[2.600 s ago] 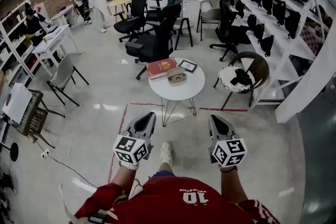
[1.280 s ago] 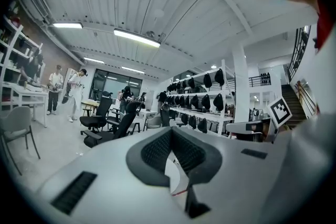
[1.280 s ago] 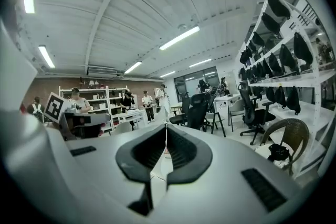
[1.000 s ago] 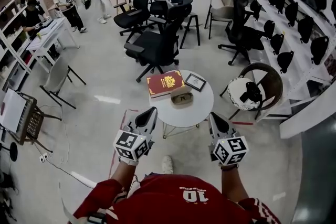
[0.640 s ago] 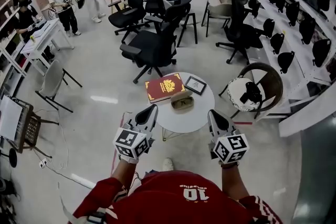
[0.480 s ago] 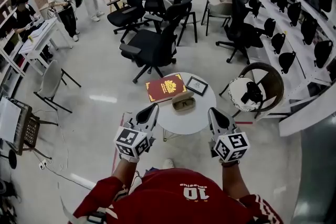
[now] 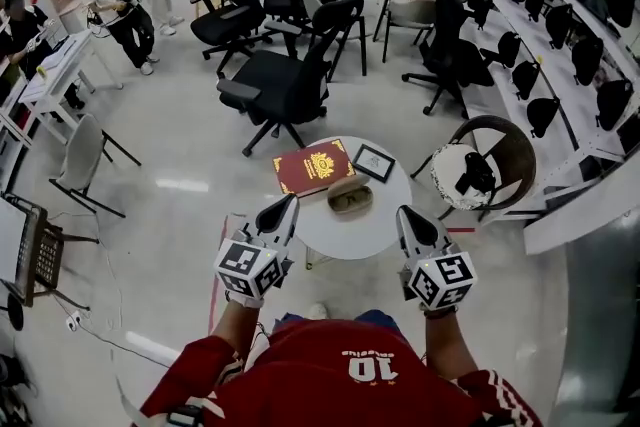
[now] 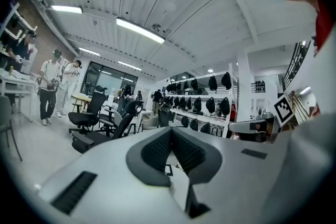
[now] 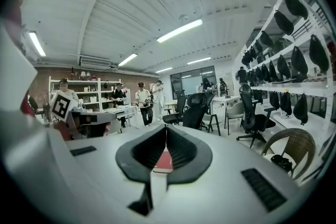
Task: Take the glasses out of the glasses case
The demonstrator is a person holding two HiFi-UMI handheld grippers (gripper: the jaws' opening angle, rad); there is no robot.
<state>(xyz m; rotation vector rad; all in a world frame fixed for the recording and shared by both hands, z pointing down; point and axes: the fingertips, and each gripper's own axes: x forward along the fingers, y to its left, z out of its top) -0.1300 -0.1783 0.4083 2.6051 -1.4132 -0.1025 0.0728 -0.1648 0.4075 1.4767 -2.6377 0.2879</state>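
Observation:
A tan oval glasses case (image 7: pixel 350 196) lies on the small round white table (image 7: pixel 340 227), and dark glasses seem to show in its top. My left gripper (image 7: pixel 285 204) is held at the table's near left edge, short of the case, with its jaws shut and nothing in them. My right gripper (image 7: pixel 406 216) hangs over the table's near right edge, also shut and holding nothing. In the left gripper view the pads (image 8: pixel 157 149) meet at the tip. In the right gripper view the pads (image 9: pixel 181 149) meet too, and a strip of the red book (image 9: pixel 163 161) shows below them.
A red book (image 7: pixel 312 167) and a small framed picture (image 7: pixel 373 161) lie behind the case. Black office chairs (image 7: pixel 285 80) stand beyond the table. A wicker chair (image 7: pixel 500 150) with a black object is at the right, beside shelves of black bags. People stand at the far left.
The view has closed in on the table, which now lies just ahead of both grippers instead of well beyond them. Both grippers stay shut and level.

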